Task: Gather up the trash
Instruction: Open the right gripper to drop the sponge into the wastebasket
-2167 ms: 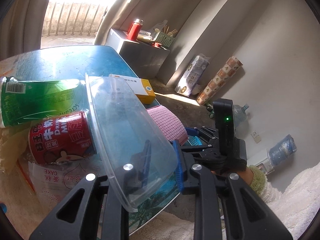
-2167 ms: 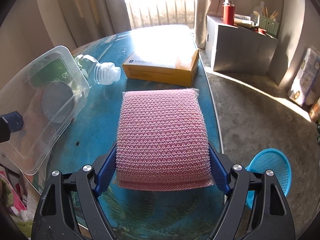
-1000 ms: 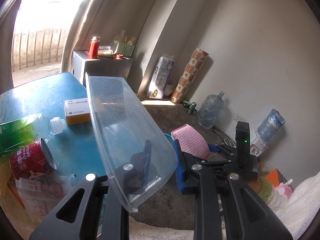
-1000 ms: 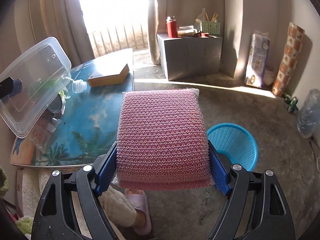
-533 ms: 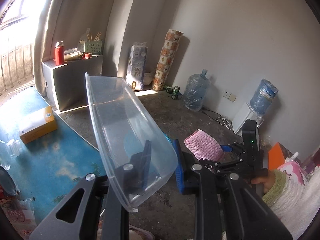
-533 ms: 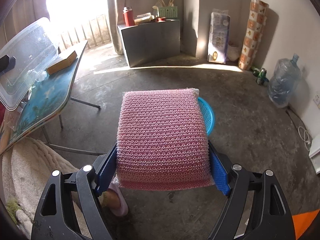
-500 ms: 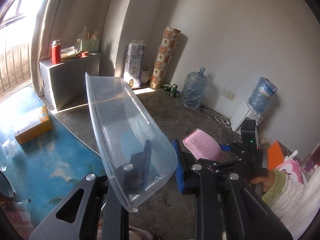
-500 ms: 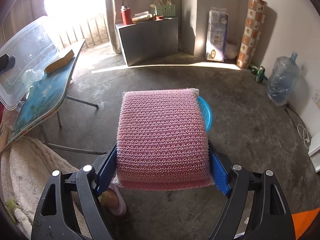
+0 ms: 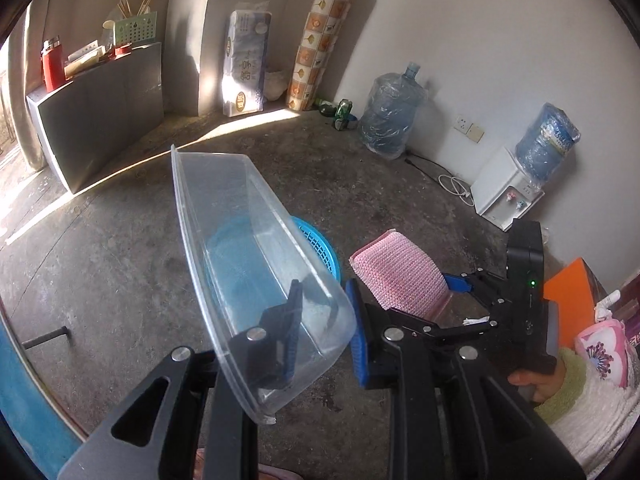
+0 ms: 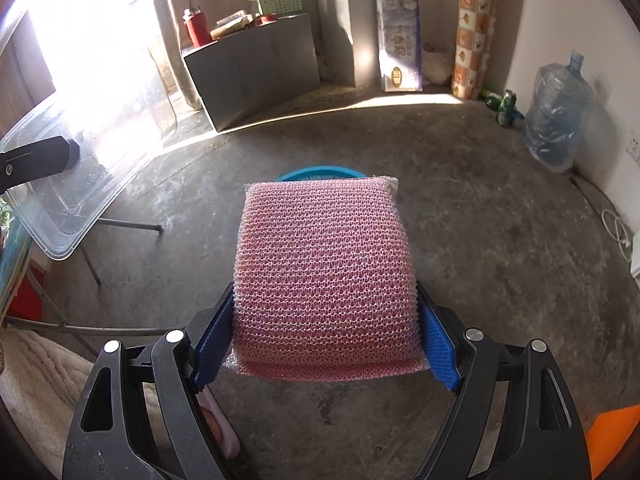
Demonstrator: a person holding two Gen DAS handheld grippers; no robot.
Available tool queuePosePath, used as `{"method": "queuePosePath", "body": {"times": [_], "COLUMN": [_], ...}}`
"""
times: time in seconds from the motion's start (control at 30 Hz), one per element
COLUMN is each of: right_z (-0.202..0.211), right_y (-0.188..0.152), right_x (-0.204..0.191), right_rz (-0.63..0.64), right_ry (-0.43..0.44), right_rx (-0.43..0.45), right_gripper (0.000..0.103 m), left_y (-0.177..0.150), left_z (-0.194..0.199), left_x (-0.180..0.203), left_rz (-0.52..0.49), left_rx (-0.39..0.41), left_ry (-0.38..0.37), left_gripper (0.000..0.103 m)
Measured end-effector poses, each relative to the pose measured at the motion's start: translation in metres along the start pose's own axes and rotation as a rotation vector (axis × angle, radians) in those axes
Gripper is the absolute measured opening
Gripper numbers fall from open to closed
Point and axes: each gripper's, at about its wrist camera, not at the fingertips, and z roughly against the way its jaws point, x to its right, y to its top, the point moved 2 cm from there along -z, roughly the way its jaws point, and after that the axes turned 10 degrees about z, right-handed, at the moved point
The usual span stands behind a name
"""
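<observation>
Left claw (image 9: 324,330) pinching clear container (image 9: 248,248) wall, right claw (image 10: 324,336) – wide – clamping pink sponge (image 10: 324,276)

Pink sponge held above the floor and a blue basket

The right hand-held gripper (image 10: 326,334) has its blue pads pressed on both sides of the pink mesh sponge (image 10: 324,276). Behind the sponge's far edge peeks the rim of the blue basket (image 10: 316,173) on the concrete floor (image 10: 480,240). At left, a clear plastic container (image 10: 80,184) is clamped by the left hand-held gripper (image 10: 48,158).

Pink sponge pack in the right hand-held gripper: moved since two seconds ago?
Yes. The pink sponge pack left the table and now hangs over the floor, near the blue basket.
</observation>
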Motion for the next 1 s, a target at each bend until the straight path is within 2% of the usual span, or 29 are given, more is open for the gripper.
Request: {"method": "queuePosePath", "body": {"times": [0.27, 0.4, 0.47, 0.53, 0.63, 0.8, 1.0], "right_z": [-0.072, -0.107, -0.122, -0.134, -0.145, -0.136, -0.123], "right_y": [0.012, 0.017, 0.019, 0.017, 0.013, 0.018, 0.025], "right_x": [0.008, 0.008, 0.007, 0.005, 0.006, 0.008, 0.015], "right_rz": [0.041, 0.066, 0.080, 0.086, 0.060, 0.030, -0.041], "right_ry": [0.000, -0.008, -0.004, -0.003, 0.035, 0.066, 0.071], "right_rx": [-0.096, -0.146, -0.174, -0.197, -0.238, -0.182, -0.129], "right_gripper": [0.077, 0.078, 0.079, 0.080, 0.080, 0.083, 0.084], "left_y": [0.018, 0.024, 0.026, 0.029, 0.032, 0.038, 0.047], "left_z": [-0.107, -0.138, -0.147, -0.154, -0.159, -0.147, -0.133], "left_x": [-0.026, -0.037, -0.043, -0.045, -0.048, -0.047, -0.047], "left_rz": [0.044, 0.037, 0.043, 0.051, 0.062, 0.047, 0.088], "left_rx": [-0.154, -0.178, -0.174, -0.175, -0.170, -0.108, -0.071], "left_ry": [0.036, 0.084, 0.120, 0.144, 0.158, 0.167, 0.154], "left_gripper": [0.022, 0.023, 0.028, 0.048, 0.062, 0.073, 0.074]}}
